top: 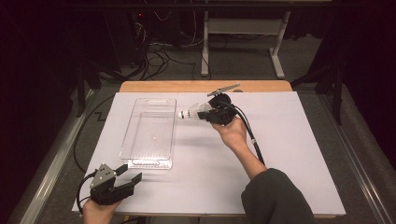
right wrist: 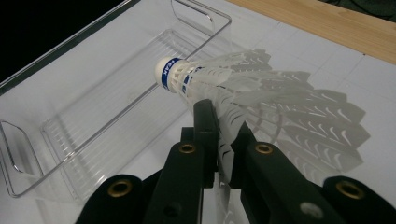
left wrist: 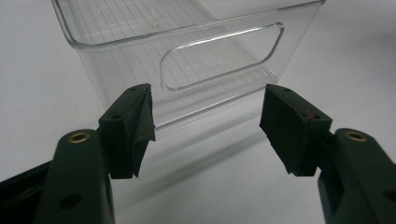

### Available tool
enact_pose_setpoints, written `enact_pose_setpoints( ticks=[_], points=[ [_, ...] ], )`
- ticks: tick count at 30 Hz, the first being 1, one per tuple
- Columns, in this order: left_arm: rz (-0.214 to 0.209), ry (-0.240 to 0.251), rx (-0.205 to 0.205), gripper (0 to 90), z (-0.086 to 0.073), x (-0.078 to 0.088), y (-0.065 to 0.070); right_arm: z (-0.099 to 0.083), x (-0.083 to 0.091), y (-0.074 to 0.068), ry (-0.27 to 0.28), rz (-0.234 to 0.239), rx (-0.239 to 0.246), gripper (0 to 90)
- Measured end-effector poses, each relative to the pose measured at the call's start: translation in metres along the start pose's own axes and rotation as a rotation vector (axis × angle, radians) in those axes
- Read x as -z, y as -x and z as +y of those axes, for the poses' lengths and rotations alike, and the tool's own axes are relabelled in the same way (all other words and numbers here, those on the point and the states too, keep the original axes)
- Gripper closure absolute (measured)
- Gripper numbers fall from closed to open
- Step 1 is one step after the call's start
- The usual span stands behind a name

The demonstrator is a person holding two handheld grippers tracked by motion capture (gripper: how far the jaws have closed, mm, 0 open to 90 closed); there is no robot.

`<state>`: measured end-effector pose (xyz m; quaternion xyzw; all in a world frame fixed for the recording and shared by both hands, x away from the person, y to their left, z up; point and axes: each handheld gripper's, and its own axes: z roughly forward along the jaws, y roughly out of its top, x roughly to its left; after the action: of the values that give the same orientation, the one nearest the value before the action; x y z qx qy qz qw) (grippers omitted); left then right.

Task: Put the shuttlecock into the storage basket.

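Observation:
A white plastic shuttlecock (top: 189, 113) (right wrist: 219, 84) with a blue band round its cork hangs in the air just right of the clear plastic bin (top: 150, 130). My right gripper (top: 208, 114) (right wrist: 223, 135) is shut on the shuttlecock's skirt, with the cork pointing towards the bin's far right corner. The bin (right wrist: 93, 93) looks empty inside. My left gripper (top: 128, 175) (left wrist: 208, 133) rests open near the table's front left, facing the bin's near end wall and its cut-out handle (left wrist: 219, 56), with nothing between its jaws.
A white sheet (top: 280, 154) covers the table, with a wooden edge (top: 205, 86) along the back. Beyond the table are the floor, cables and a white desk frame (top: 243, 42). The right forearm in a dark sleeve (top: 271, 196) crosses the front right.

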<state>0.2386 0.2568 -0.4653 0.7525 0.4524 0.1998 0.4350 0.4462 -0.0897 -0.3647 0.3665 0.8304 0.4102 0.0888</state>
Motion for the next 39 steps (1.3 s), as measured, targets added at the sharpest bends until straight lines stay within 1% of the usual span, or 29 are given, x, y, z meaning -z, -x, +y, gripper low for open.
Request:
enact_pose_setpoints(
  ticks=[8, 17, 26, 33, 39],
  points=[
    [0.0, 0.002, -0.002, 35.8, 0.0, 0.0, 0.0, 0.009, -0.005, -0.006, 0.006, 0.018, 0.002, 88.5],
    [-0.003, 0.003, -0.001, 35.8, 0.001, 0.0, 0.0, 0.02, -0.013, -0.015, -0.003, 0.023, 0.026, 88.5],
    [-0.008, 0.004, -0.004, 35.8, 0.001, 0.001, 0.0, 0.025, -0.027, -0.021, -0.015, 0.033, 0.03, 88.5],
    [-0.01, 0.002, -0.01, 35.9, 0.001, 0.002, 0.001, 0.032, -0.033, -0.03, -0.018, 0.042, 0.044, 88.5],
    [-0.011, 0.003, -0.009, 35.9, 0.001, 0.002, 0.001, 0.037, -0.039, -0.035, -0.028, 0.044, 0.049, 88.5]
  ],
)
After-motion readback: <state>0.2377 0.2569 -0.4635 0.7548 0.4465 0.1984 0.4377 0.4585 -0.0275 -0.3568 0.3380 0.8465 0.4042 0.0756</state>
